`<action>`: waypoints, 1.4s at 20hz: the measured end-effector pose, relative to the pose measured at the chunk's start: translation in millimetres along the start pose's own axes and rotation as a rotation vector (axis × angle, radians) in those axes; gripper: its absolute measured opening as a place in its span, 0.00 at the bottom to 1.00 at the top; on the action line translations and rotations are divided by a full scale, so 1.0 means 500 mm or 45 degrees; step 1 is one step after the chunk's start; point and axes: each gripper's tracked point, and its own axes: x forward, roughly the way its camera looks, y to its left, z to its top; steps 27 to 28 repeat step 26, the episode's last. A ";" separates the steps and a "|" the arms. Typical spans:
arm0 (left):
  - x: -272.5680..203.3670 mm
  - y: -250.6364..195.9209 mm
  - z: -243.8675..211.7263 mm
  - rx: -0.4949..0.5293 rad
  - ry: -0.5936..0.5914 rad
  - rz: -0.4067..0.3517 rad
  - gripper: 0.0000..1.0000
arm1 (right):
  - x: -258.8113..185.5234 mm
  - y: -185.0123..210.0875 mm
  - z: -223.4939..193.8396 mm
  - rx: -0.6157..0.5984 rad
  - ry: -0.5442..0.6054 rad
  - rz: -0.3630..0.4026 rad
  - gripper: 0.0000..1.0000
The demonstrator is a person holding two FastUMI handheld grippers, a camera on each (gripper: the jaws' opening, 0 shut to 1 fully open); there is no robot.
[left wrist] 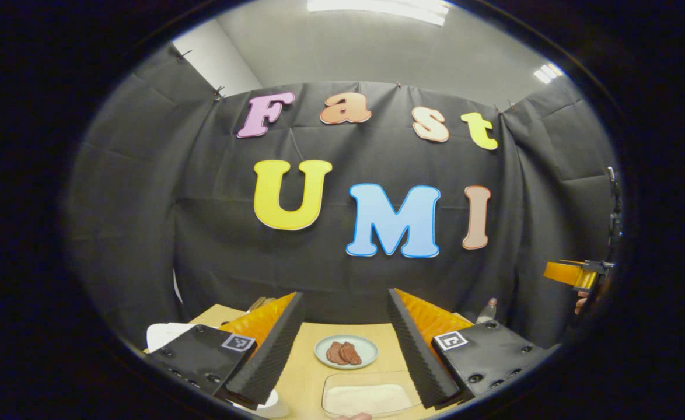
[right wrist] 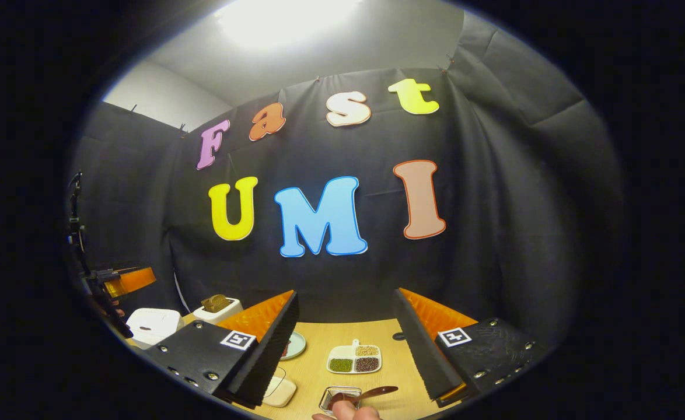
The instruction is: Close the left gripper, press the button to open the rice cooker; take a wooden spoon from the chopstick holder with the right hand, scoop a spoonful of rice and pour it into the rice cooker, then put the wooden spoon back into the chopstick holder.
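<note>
Left gripper view: between my left tongs (left wrist: 345, 338) the wooden tabletop (left wrist: 304, 373) carries a pale round plate (left wrist: 346, 351) with reddish-brown pieces on it, and nearer to me a clear tray of white rice (left wrist: 367, 399). A white rounded object (left wrist: 164, 333) lies at the left edge behind my left finger; I cannot tell whether it is the rice cooker. A small bottle (left wrist: 488, 309) stands by the right finger near the cloth wall. Far right, my right tongs (left wrist: 579, 275) hang in the air, well apart from the tabletop.

Right gripper view: the white rice cooker (right wrist: 153, 324) sits far left, its lid down, with a white holder (right wrist: 219, 308) just behind it carrying brown contents; the wooden spoon cannot be picked out there. Ahead lie a divided dish of grains (right wrist: 354, 359), a small clear container (right wrist: 339, 398) with a dark spoon-like utensil (right wrist: 371, 394) resting across it, and a fingertip (right wrist: 345, 413) at the lower edge. Bare tabletop stays open between the dish and the far edge.

Both tongs stand wide apart, holding and touching nothing
</note>
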 end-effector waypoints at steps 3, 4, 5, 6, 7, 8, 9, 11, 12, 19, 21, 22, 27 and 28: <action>0.004 -0.014 -0.014 0.052 0.021 0.006 0.98 | -0.009 0.012 0.008 -0.033 -0.005 0.019 0.98; 0.004 -0.015 -0.021 0.060 0.029 0.012 0.96 | -0.010 0.011 0.012 -0.044 -0.012 0.022 0.98; 0.004 -0.020 -0.026 0.063 0.037 0.011 0.98 | -0.009 0.011 0.013 -0.045 -0.017 0.023 0.98; 0.004 -0.026 -0.029 0.065 0.048 0.008 0.94 | -0.008 0.016 0.015 -0.036 -0.019 0.029 0.98; 0.002 -0.032 -0.032 0.071 0.059 -0.002 0.94 | -0.008 0.022 0.014 -0.026 -0.019 0.039 0.98; -0.001 -0.038 -0.041 0.079 0.068 -0.010 0.94 | -0.006 0.029 0.009 -0.024 -0.011 0.049 0.98; -0.003 -0.042 -0.045 0.089 0.076 -0.016 0.94 | -0.004 0.035 0.003 -0.028 0.001 0.054 0.98; -0.013 -0.045 -0.046 0.106 0.085 -0.024 0.93 | -0.002 0.046 -0.003 -0.043 0.011 0.065 0.98; -0.018 -0.047 -0.044 0.112 0.083 -0.026 0.93 | -0.002 0.051 -0.006 -0.048 0.014 0.070 0.98; -0.022 -0.036 -0.055 0.096 0.099 -0.022 0.95 | 0.005 0.064 -0.022 -0.051 0.037 0.098 0.98; -0.020 -0.029 -0.059 0.079 0.109 -0.016 0.98 | 0.005 0.059 -0.023 -0.050 0.038 0.096 0.98; -0.019 -0.030 -0.060 0.072 0.111 -0.016 0.96 | 0.006 0.057 -0.025 -0.051 0.038 0.091 0.98; -0.022 -0.033 -0.060 0.072 0.110 -0.018 0.98 | 0.008 0.052 -0.030 -0.058 0.047 0.087 0.98; -0.022 -0.033 -0.060 0.072 0.110 -0.018 0.98 | 0.008 0.052 -0.030 -0.058 0.047 0.087 0.98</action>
